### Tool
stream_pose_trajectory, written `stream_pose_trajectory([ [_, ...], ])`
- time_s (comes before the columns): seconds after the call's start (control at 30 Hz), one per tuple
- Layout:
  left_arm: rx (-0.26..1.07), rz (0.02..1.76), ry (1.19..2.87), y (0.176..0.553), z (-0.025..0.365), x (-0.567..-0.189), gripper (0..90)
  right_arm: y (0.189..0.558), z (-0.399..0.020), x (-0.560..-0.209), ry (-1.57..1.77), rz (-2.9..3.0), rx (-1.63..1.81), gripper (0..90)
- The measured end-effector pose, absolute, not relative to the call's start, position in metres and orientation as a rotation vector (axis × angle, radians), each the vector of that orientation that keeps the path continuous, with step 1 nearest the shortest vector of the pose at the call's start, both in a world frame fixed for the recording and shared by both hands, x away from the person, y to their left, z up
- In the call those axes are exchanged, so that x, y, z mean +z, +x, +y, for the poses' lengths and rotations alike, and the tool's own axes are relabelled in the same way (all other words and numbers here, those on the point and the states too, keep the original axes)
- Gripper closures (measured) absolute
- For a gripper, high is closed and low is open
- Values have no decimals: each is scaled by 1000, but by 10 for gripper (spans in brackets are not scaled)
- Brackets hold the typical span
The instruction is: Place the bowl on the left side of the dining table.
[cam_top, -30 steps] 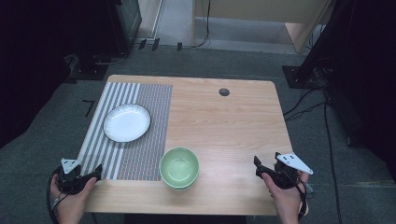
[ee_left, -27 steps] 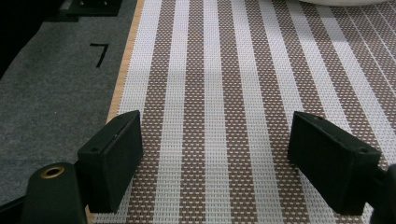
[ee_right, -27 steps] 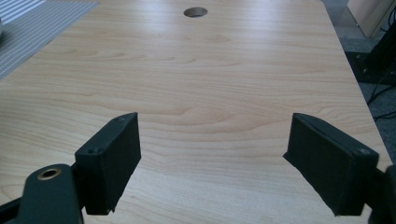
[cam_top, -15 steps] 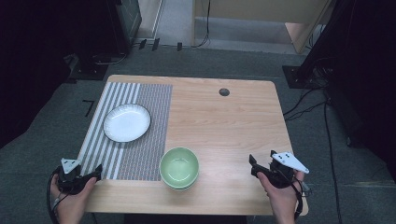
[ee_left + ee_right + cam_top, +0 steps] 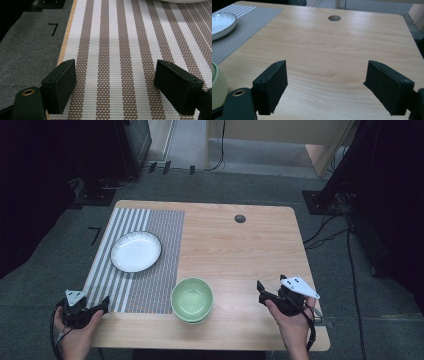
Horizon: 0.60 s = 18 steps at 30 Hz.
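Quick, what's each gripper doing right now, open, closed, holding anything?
Left gripper: open, holding nothing, over the striped placemat.
Right gripper: open, holding nothing, over the wooden table.

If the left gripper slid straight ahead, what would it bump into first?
Probably the white round plate, whose edge sits at the far end of the brown-and-white striped placemat. Between the open left gripper and the plate, the way looks free.

White plate (image 5: 136, 251) rests on the striped placemat (image 5: 155, 235) (table's left).
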<state>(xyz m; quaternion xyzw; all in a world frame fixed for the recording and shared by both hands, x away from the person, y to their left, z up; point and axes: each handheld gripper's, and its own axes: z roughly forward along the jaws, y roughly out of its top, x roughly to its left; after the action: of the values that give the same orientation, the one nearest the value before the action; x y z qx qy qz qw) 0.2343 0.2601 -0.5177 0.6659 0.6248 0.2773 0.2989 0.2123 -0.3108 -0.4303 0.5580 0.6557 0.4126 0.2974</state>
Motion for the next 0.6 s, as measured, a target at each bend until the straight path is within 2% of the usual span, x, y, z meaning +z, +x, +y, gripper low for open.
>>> stream_pose_trajectory([
  [0.6, 735, 1663, 1765, 234, 260, -518, 170, 227, -286, -419, 1483, 1749, 1167, 179],
])
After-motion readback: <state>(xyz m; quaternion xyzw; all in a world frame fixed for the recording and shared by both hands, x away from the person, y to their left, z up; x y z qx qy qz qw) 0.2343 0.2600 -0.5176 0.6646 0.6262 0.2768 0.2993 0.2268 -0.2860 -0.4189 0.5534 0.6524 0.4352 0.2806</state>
